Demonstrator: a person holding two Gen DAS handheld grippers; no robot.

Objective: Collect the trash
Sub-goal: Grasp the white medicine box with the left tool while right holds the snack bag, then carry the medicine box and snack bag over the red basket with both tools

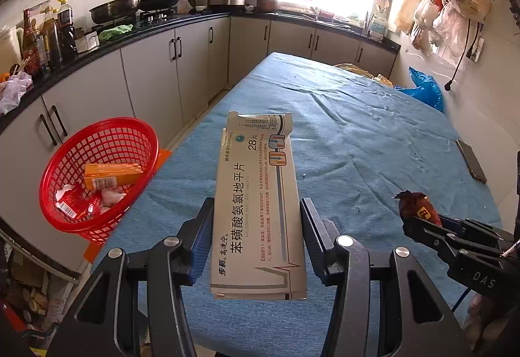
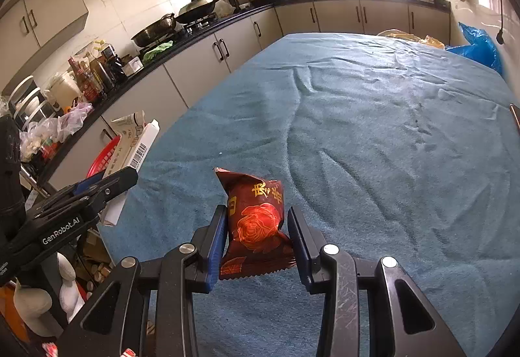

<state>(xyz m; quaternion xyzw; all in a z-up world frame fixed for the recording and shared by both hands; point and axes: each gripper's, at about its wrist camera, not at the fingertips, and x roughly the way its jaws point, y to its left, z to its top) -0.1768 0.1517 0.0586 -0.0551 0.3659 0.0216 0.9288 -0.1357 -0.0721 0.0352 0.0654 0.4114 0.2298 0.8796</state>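
Left gripper (image 1: 256, 210) is clamped on one white medicine box (image 1: 258, 204) – held lengthwise between the blue pads, raised above the blue tablecloth (image 1: 357, 116). The box print reads "苯磺酸氨氯地平片", "28片", with faint "AMLODIPINE BESILATE TABLETS". In the right wrist view the same box (image 2: 136, 142) shows a barcode at 9 o'clock, and the left tool's body carries "GenRobot.AI".

Right gripper (image 2: 256, 227) is clamped on one dark red snack packet (image 2: 256, 223) with an orange rose and gold Chinese characters, too stylised to read – also held off the cloth. From the left wrist view that packet (image 1: 417, 206) sits at 4 o'clock, and the right tool's body is marked "DAS".

One red mesh basket (image 1: 97, 175) hangs at the table's edge at 9 o'clock of the left view; inside are one orange carton (image 1: 112, 176) with a barcode, one red wrapper (image 1: 73, 202) with a barcode, plus pale crumpled bits. One dark phone (image 1: 471, 160) lies flat at 3 o'clock.

Both tools angle downward over the near end of the table, side by side, apart.
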